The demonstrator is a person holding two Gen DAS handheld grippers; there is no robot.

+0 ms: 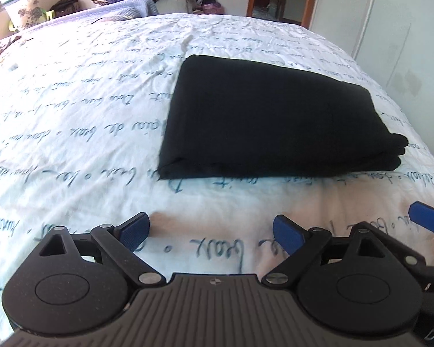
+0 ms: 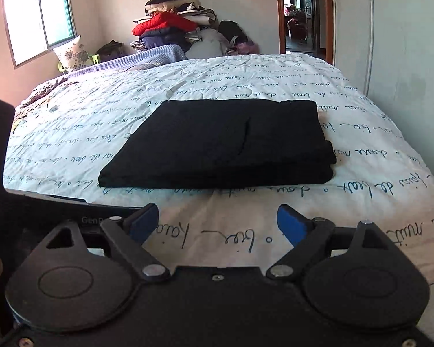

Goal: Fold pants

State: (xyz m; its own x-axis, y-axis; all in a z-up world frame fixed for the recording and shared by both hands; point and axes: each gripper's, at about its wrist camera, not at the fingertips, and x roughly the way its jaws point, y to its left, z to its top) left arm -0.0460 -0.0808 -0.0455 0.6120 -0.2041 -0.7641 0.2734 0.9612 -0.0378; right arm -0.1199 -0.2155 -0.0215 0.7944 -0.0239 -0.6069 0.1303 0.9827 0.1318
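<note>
The black pants lie folded into a flat rectangular stack on the white bedspread with blue script; the right wrist view shows the same pants ahead of me. My left gripper hovers over bare bedspread short of the stack's near edge, jaws wide apart with nothing between them. My right gripper is likewise open over the bedspread, clear of the pants. A blue fingertip of the right gripper pokes into the left wrist view at the right edge.
A pile of clothes and jackets sits past the bed's far end, with a floral pillow near the window. An open doorway is at the back right, a white wall along the bed's right side.
</note>
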